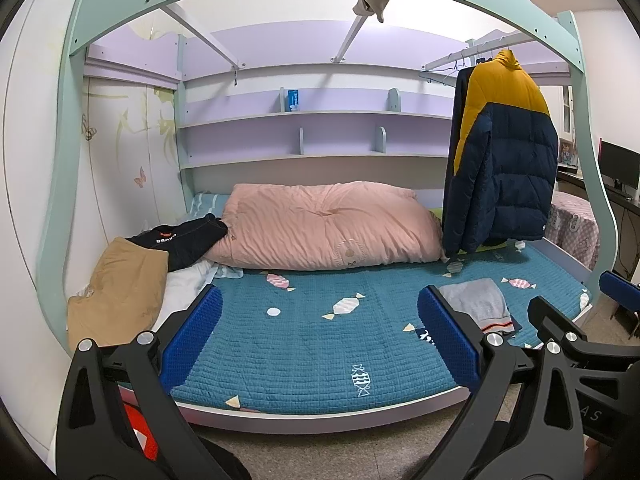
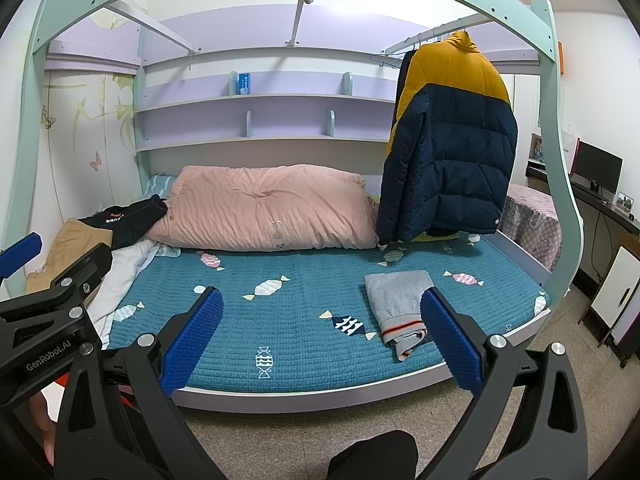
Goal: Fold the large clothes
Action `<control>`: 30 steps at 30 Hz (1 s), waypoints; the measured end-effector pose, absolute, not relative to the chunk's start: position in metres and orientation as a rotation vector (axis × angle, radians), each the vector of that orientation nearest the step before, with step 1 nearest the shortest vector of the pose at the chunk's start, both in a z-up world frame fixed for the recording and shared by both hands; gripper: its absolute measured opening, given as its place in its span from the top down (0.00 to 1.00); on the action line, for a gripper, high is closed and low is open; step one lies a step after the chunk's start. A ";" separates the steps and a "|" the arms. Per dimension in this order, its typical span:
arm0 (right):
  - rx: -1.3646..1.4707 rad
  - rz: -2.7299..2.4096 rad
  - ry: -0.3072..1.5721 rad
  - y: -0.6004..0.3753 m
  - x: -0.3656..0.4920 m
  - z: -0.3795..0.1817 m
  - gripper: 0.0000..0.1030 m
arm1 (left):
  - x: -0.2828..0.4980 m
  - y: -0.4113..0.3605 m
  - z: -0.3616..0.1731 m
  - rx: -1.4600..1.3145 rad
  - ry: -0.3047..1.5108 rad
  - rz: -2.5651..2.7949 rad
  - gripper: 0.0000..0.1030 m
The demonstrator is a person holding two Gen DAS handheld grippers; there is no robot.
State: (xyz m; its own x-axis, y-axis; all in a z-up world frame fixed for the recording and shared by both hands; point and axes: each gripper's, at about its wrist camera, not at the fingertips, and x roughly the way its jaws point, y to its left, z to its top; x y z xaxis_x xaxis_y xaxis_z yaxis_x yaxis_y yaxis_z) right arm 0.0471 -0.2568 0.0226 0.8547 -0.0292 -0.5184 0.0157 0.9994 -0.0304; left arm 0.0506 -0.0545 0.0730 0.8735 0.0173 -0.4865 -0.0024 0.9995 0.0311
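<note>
Both claws are hovering at the front edge of the bed [image 1: 304, 364], and neither is touching any cloth. The left claw [image 1: 320, 340] is standing spread wide, its blue pads empty, filling the lower part of the left wrist view. The right claw [image 2: 322, 338] is likewise standing wide apart and holding nothing, low in the right wrist view.

The puffer jacket [image 2: 448, 144], yellow on top and navy below, is hanging from a rail [image 2: 432, 34] in the upper right of both frames, its hem dangling just above the blue quilted mattress. A folded grey garment [image 2: 400, 300] is lying on the mattress at lower right; the right wrist view is showing its whole shape with the striped hem toward the front edge, while the left wrist view is hiding part of it behind the right-hand pad.

A pink duvet [image 1: 324, 226] is lying bunched along the back of the bed. At the left, a black garment [image 1: 180, 240] is resting beside tan trousers [image 1: 120, 292] and white cloth [image 1: 182, 288]; the left wrist view is showing these fully. Only the right wrist view is taking in the worktop [image 2: 616, 210] with a dark monitor [image 2: 598, 166] at the far right, fully seen.
</note>
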 end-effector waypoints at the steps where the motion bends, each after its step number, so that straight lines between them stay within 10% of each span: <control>1: -0.026 -0.023 0.545 -0.257 0.047 0.023 0.07 | 0.050 -0.054 0.073 0.029 0.508 0.010 0.05; 30: -0.033 -0.018 0.555 -0.256 0.052 0.021 0.07 | 0.054 -0.047 0.067 0.018 0.535 0.010 0.04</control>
